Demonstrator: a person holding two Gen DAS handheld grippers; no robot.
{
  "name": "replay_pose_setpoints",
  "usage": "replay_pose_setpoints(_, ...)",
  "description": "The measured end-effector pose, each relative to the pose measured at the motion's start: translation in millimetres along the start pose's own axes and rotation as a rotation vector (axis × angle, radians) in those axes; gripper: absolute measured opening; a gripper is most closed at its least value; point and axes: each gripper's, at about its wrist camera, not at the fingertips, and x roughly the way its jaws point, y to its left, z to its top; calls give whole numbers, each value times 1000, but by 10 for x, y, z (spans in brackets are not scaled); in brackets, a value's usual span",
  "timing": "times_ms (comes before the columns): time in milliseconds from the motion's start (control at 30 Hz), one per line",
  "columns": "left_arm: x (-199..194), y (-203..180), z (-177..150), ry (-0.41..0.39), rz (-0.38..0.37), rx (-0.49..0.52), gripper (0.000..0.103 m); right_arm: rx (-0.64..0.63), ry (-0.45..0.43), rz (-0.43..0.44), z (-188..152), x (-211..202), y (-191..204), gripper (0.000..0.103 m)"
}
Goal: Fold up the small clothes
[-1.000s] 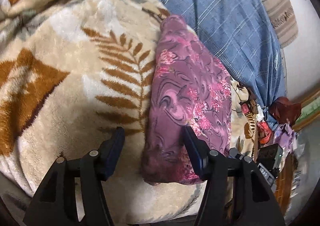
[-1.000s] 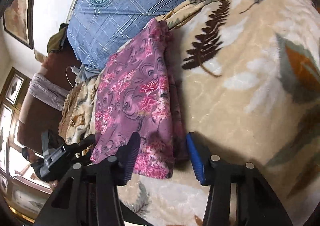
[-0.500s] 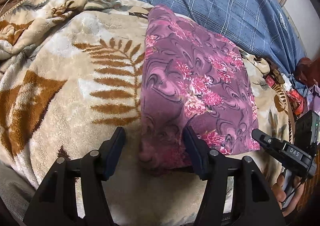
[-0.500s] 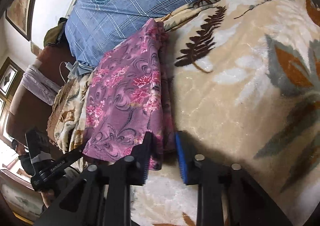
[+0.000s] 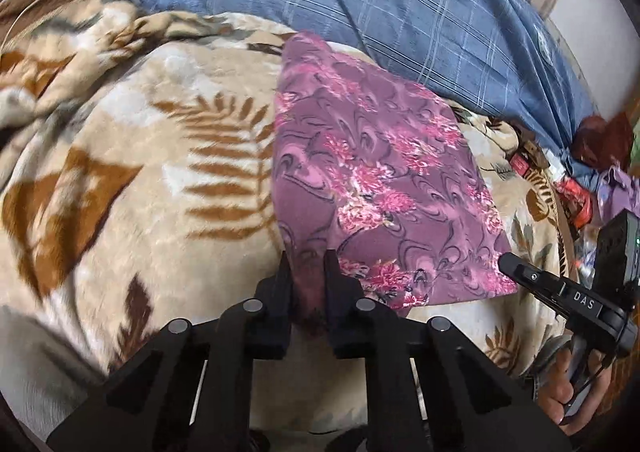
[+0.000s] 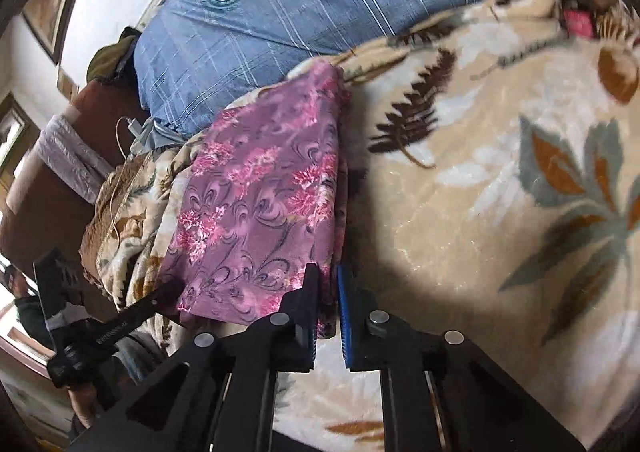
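Observation:
A purple cloth with pink flowers (image 5: 380,180) lies folded in a long strip on a beige leaf-print blanket (image 5: 160,172). My left gripper (image 5: 307,264) is shut on the cloth's near left corner. In the right wrist view the same cloth (image 6: 260,204) runs away from me, and my right gripper (image 6: 328,280) is shut on its near right corner. Each gripper shows in the other's view, the right one (image 5: 560,292) at the cloth's right corner, the left one (image 6: 120,324) at its left.
A blue checked pillow (image 5: 400,12) lies behind the cloth's far end. Small red and purple items (image 5: 580,192) sit at the bed's right edge. A brown chair (image 6: 48,180) with a white cable stands to the left in the right wrist view.
Both grippers have closed from wide open onto the cloth's near corners. The left gripper moved in over the cloth's left edge; the right came into its view.

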Motion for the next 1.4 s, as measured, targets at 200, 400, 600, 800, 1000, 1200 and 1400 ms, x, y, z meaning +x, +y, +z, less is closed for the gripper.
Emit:
replay_pose_setpoints(200, 116, 64, -1, 29, 2, -21, 12, 77, 29, 25, -48, 173, -231, 9)
replay_pose_setpoints(400, 25, 57, -61, 34, 22, -28, 28, 91, 11, 41, -63, -17, -270, 31)
replay_pose_setpoints(600, -108, 157, -268, 71, 18, -65, 29, 36, 22, 67, -191, -126, -157, 51)
replay_pose_setpoints(800, 18, 78, -251, 89, 51, -29, 29, -71, 94, -3, -291, 131, 26, 52)
replay_pose_setpoints(1000, 80, 88, -202, 85, 46, -42, 28, 55, 112, 74, -174, 200, -135, 8)
replay_pose_setpoints(1200, 62, 96, -153, 39, 24, -38, 10, 22, -32, 15, -37, -250, -62, 7)
replay_pose_setpoints(1400, 69, 58, -166, 51, 33, -20, 12, 79, 100, 0, -37, 190, -260, 17)
